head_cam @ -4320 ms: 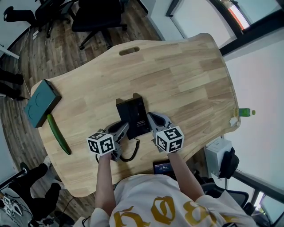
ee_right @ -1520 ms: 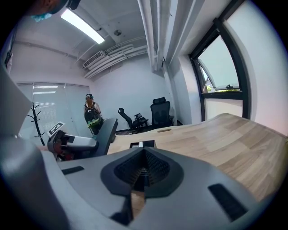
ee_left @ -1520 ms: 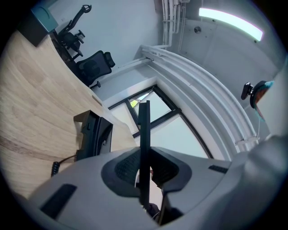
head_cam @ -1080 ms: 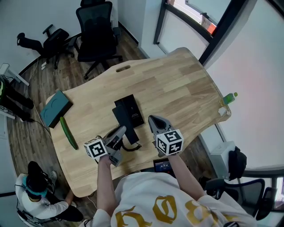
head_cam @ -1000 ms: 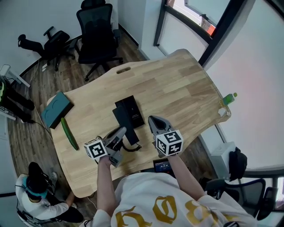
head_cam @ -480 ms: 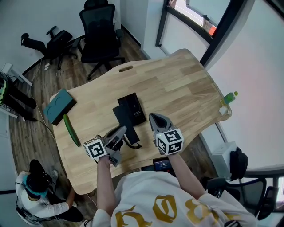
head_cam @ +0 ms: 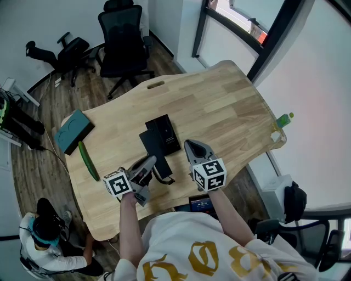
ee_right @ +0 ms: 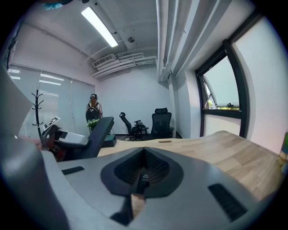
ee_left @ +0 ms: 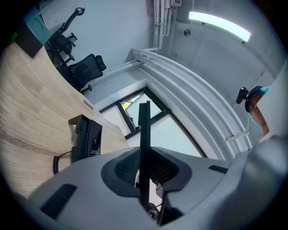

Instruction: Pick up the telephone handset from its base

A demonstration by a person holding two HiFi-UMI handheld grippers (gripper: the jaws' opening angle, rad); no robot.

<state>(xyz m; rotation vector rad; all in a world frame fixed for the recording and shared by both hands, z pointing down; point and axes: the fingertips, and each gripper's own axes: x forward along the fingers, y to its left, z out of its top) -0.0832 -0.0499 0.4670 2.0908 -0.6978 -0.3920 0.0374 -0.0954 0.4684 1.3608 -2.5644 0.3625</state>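
The long black telephone handset (head_cam: 151,149) rests on its black base (head_cam: 167,131) near the wooden table's (head_cam: 230,104) near edge, pointing away, just past the left gripper (head_cam: 152,161), which pinches a thin black strip (ee_left: 144,130); the right gripper (head_cam: 190,145) is closed, empty.

Office interior: a pale wooden table (head_cam: 219,99) with rounded edges and a slot (head_cam: 156,84) cut near its far side stands on a dark plank floor (head_cam: 66,99); beyond it one black office chair (head_cam: 122,38) is upright and a second chair (head_cam: 52,46) seems tipped over, near a white wall (head_cam: 33,16); dark-framed windows (head_cam: 258,33) run along the right side; overhead, a strip light (ee_right: 100,27) glows beside white ceiling pipes (ee_right: 168,40); a coat stand (ee_right: 37,110) stands before pale blinds (ee_right: 54,103).
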